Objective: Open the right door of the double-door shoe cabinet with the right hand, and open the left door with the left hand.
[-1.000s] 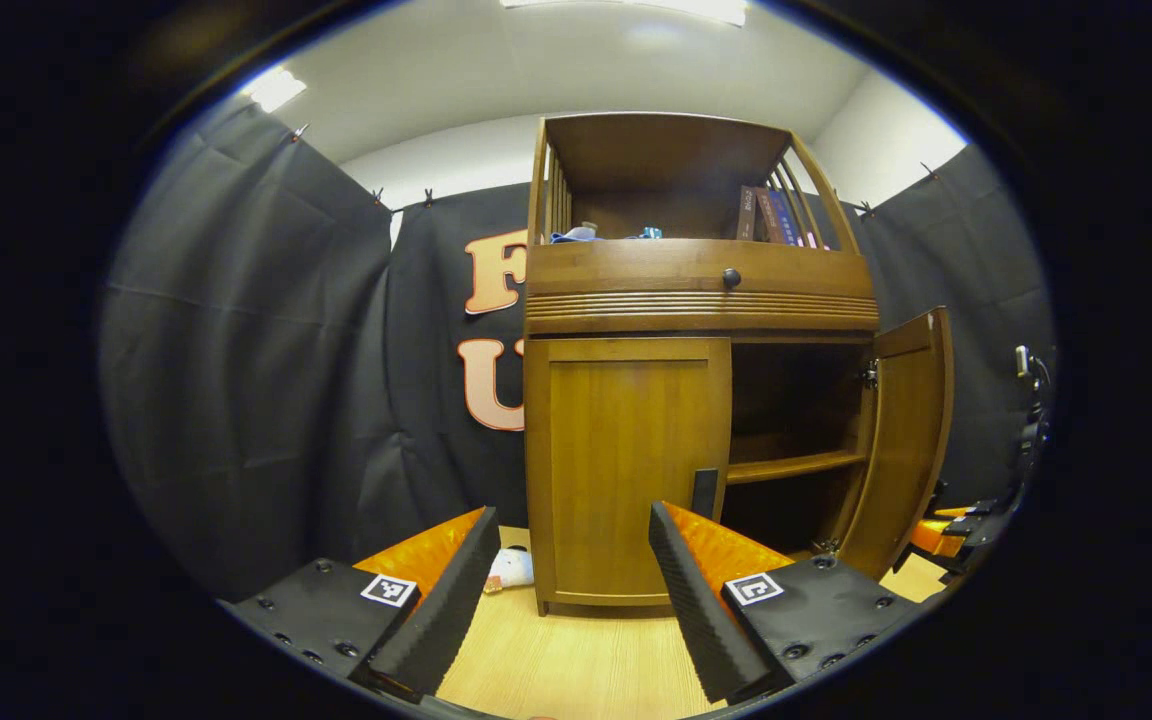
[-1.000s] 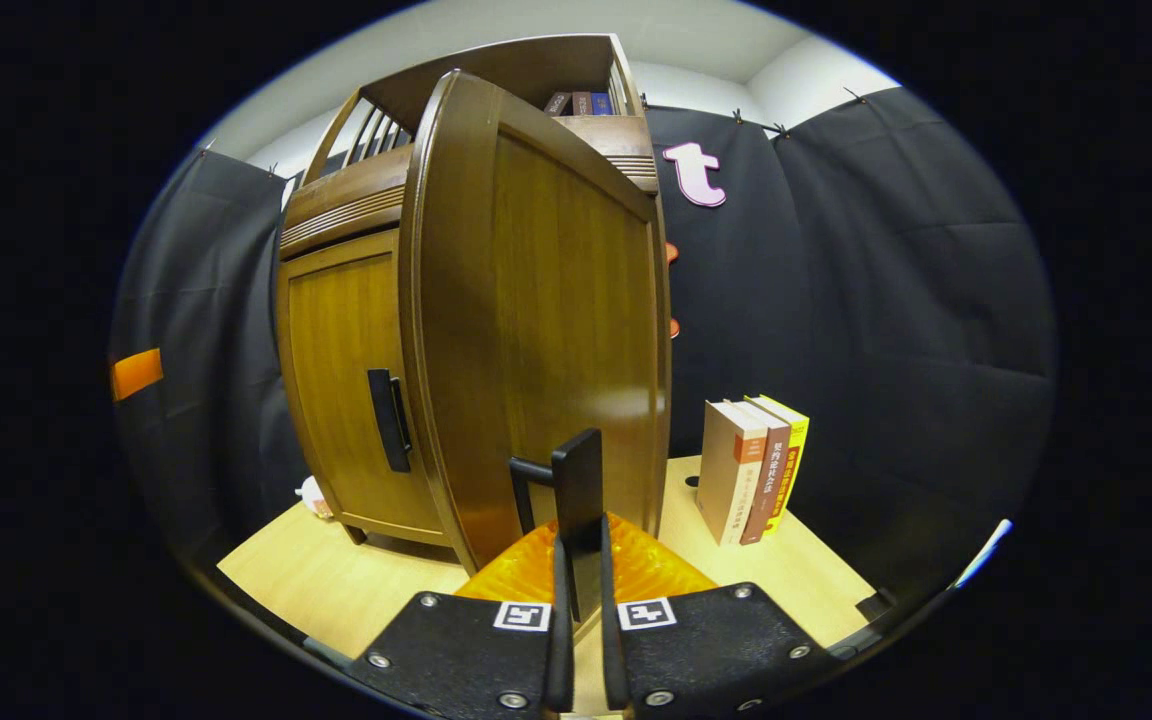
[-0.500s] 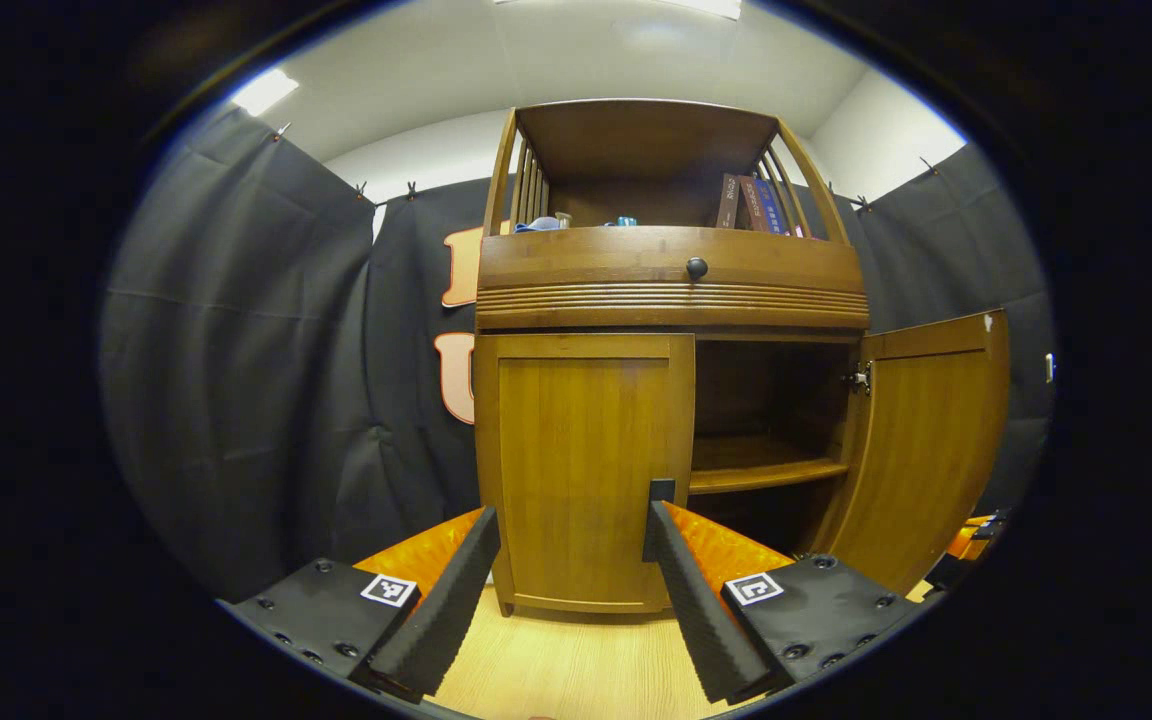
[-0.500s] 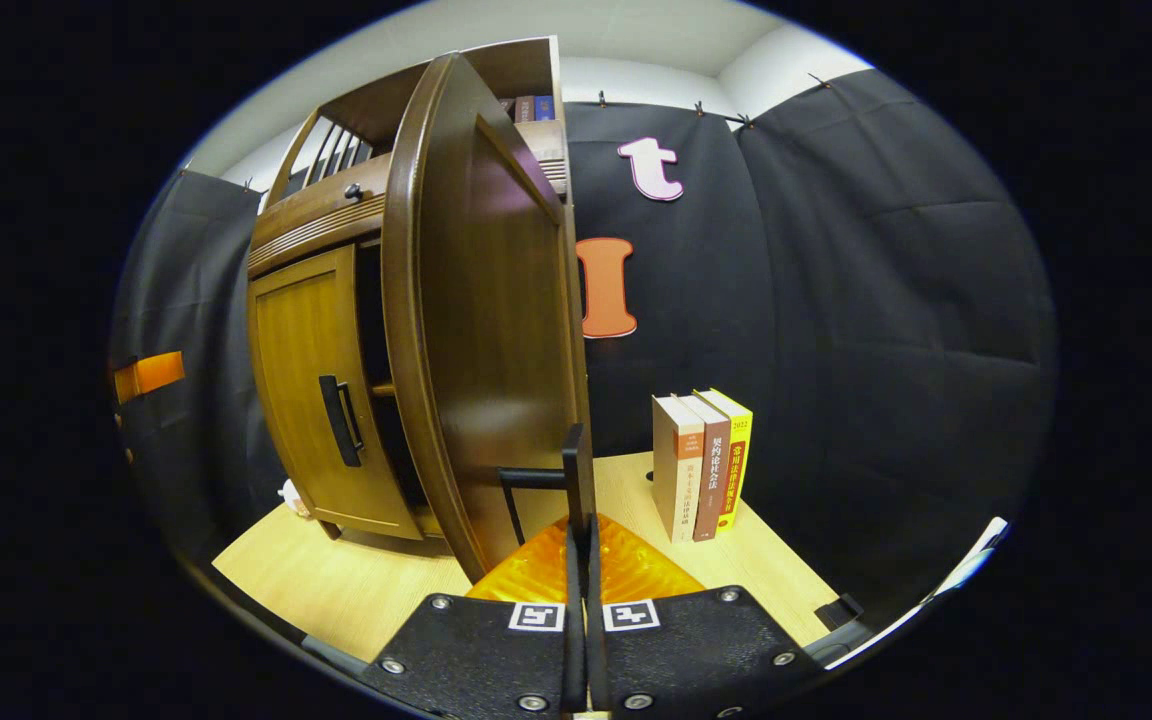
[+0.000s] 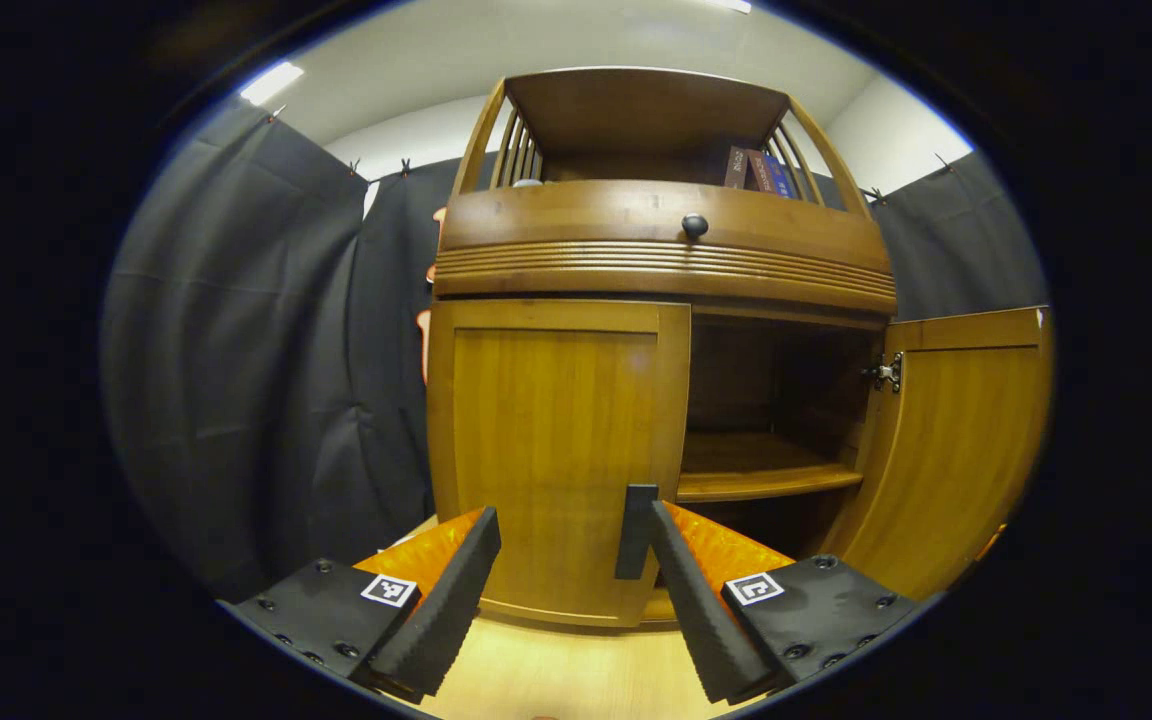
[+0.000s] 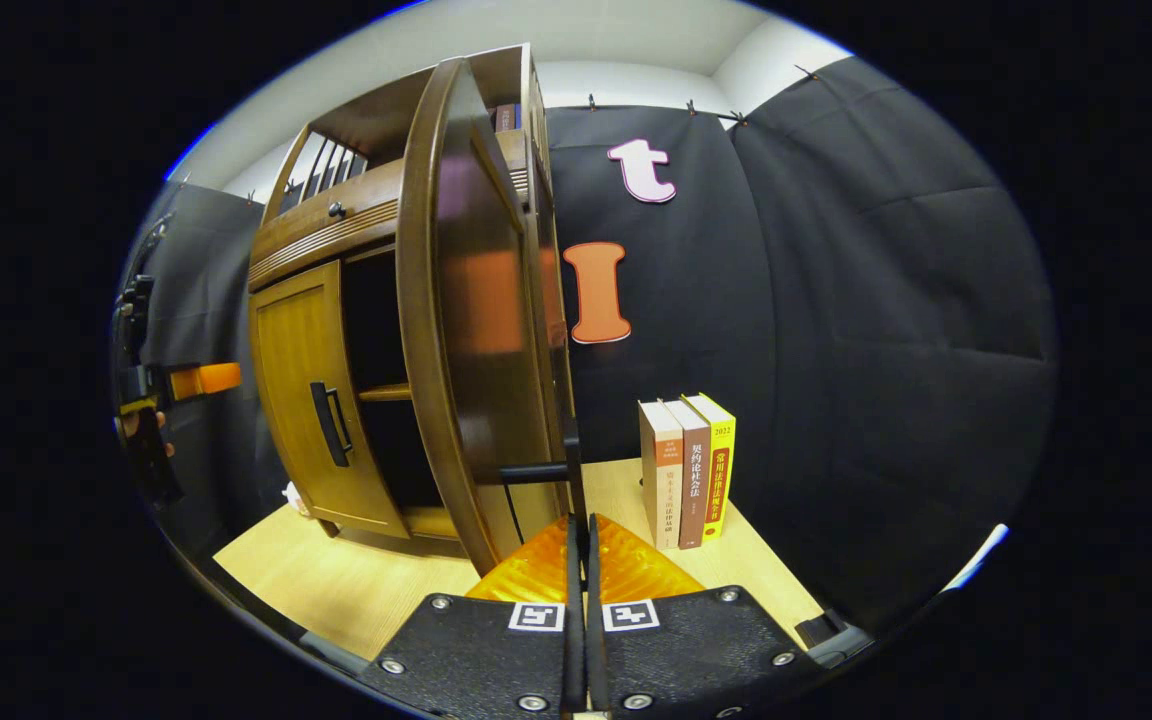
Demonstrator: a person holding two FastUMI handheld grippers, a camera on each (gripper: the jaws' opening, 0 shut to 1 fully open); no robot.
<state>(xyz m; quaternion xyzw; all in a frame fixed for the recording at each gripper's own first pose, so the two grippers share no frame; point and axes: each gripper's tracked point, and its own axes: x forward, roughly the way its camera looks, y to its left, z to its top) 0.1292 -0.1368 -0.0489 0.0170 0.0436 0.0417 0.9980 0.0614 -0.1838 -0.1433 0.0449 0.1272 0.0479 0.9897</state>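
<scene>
Beside the shoe cabinet (image 5: pixel 656 250), the right gripper (image 6: pixel 578 530) pinches the swung-out right door's handle (image 6: pixel 568 470); the left gripper (image 5: pixel 566 560) gapes wide before the closed left door's handle (image 5: pixel 634 530).

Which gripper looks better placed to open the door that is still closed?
The left gripper. It is open, facing the closed left door, with that door's handle between its fingers. The right gripper is shut on the handle of the open right door.
</scene>
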